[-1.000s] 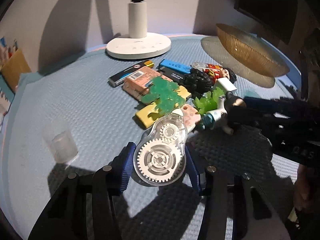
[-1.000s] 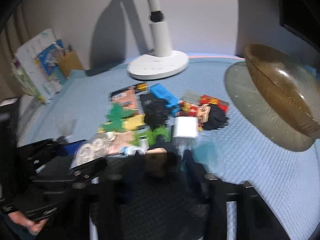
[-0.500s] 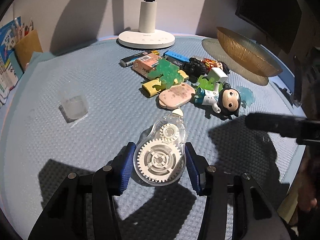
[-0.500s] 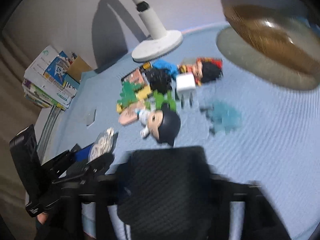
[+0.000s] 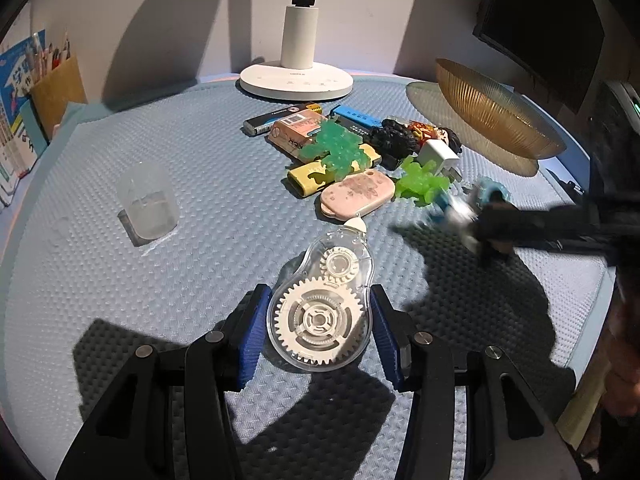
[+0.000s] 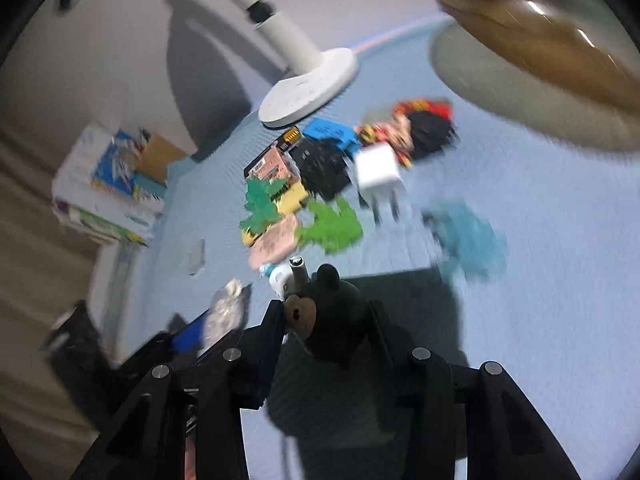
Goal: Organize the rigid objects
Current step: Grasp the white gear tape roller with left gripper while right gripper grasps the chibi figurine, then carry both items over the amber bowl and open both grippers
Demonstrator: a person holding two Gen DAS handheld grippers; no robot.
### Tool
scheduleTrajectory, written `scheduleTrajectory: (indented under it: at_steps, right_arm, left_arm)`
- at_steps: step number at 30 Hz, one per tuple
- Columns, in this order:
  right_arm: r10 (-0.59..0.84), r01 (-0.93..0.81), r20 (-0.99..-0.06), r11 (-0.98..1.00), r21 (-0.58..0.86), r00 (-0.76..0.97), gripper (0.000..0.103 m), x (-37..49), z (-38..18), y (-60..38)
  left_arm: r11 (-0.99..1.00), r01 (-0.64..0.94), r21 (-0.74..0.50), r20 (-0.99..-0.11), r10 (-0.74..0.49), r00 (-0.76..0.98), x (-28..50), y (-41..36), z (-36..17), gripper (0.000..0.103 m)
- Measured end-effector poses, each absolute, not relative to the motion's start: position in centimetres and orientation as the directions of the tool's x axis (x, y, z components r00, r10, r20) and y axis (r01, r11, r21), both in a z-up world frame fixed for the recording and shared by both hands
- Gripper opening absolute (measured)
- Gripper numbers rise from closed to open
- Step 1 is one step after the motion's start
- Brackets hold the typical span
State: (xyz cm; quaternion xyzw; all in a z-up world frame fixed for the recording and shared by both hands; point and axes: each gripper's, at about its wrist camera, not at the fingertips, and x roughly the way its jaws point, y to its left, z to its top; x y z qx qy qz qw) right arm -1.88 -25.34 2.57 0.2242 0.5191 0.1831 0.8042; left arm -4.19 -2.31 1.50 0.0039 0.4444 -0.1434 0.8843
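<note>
My left gripper (image 5: 318,300) is shut on a clear correction-tape dispenser (image 5: 320,312) with white gears, held just above the blue mat (image 5: 220,240). A doll figure (image 6: 332,320) with a black-haired head sits between the fingers of my right gripper (image 6: 326,312). Those jaws are closing and both pads touch the head. The left wrist view shows that gripper (image 5: 492,220) blurred at the right with the doll (image 5: 456,210) at its tip. Behind lies a pile: pink case (image 5: 356,194), green gel toys (image 5: 336,150), white charger (image 5: 438,158), lighters.
A white lamp base (image 5: 296,80) stands at the back, and an amber bowl (image 5: 488,120) tilts at the back right. On the mat's left is a clear plastic cup (image 5: 146,204). A teal gel toy (image 6: 468,236) lies right of the pile. Books (image 5: 16,100) stand far left.
My left gripper drew back from the pile with the dispenser, then held still. My right gripper let the doll lie on the mat, rolled, and has closed on its head again.
</note>
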Motion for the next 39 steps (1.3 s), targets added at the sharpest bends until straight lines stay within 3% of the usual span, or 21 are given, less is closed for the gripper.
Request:
scheduleTrajectory:
  at_steps: [5, 7, 8, 9, 10, 16, 17, 18, 20, 26, 31, 34, 39]
  right_arm:
    - [0.558, -0.058, -0.746, 0.813, 0.58, 0.364, 0.042, -3.4, 1.4, -25.9]
    - [0.546, -0.106, -0.754, 0.829, 0.549, 0.365, 0.055, -3.6, 2.0, -25.9]
    - [0.52, -0.13, -0.766, 0.849, 0.512, 0.377, 0.077, -3.6, 2.4, -25.9]
    - [0.485, -0.164, -0.784, 0.873, 0.459, 0.389, 0.091, -3.6, 2.7, -25.7]
    - [0.459, -0.211, -0.798, 0.888, 0.408, 0.389, 0.091, -3.6, 3.0, -25.2]
    - [0.376, -0.367, -0.827, 0.903, 0.226, 0.417, 0.088, -2.8, 2.7, -22.1]
    - [0.365, -0.381, -0.83, 0.902, 0.203, 0.422, 0.075, -2.8, 2.5, -21.6]
    - [0.363, -0.402, -0.833, 0.896, 0.19, 0.417, 0.056, -2.8, 2.2, -21.3]
    - [0.33, -0.427, -0.838, 0.895, 0.131, 0.434, 0.047, -3.2, 2.0, -20.6]
    - [0.373, -0.37, -0.756, 0.91, 0.185, 0.539, 0.047, -4.2, 5.8, -24.5]
    - [0.22, -0.17, -0.686, 0.975, 0.141, 0.693, 0.047, -3.0, 11.9, -32.8]
    - [0.1, -0.032, -0.718, 0.994, 0.107, 0.689, 0.047, -0.6, 12.7, -37.7]
    - [0.087, 0.016, -0.79, 0.992, 0.122, 0.607, 0.047, 2.7, 11.3, -41.9]
  left_arm:
    - [0.959, 0.264, -0.106, -0.789, -0.242, 0.564, -4.1, -2.4, 1.5, 0.046]
    - [0.958, 0.266, -0.107, -0.791, -0.244, 0.561, -4.2, -2.4, 1.5, 0.048]
    - [0.956, 0.271, -0.115, -0.791, -0.253, 0.557, -4.1, -2.3, 1.5, 0.051]
    - [0.955, 0.274, -0.117, -0.792, -0.256, 0.555, -4.1, -2.3, 1.5, 0.051]
    - [0.955, 0.274, -0.111, -0.794, -0.25, 0.554, -4.0, -2.4, 1.5, 0.051]
    - [0.961, 0.263, -0.08, -0.797, -0.22, 0.562, -3.8, -2.9, 1.5, 0.046]
    - [0.962, 0.261, -0.083, -0.796, -0.221, 0.563, -3.9, -2.8, 1.5, 0.046]
    - [0.962, 0.259, -0.089, -0.795, -0.225, 0.563, -3.9, -2.8, 1.5, 0.046]
    - [0.962, 0.254, -0.1, -0.793, -0.232, 0.564, -4.1, -2.7, 1.6, 0.046]
    - [0.949, 0.292, -0.122, -0.74, -0.283, 0.611, -3.9, -4.2, 5.0, 0.046]
    - [0.9, 0.419, -0.118, -0.66, -0.387, 0.644, -1.3, -10.1, 10.7, 0.046]
    - [0.854, 0.504, -0.13, -0.643, -0.46, 0.612, 1.5, -16.0, 12.6, 0.046]
    - [0.812, 0.567, -0.134, -0.695, -0.485, 0.531, 5.8, -23.8, 10.6, 0.046]
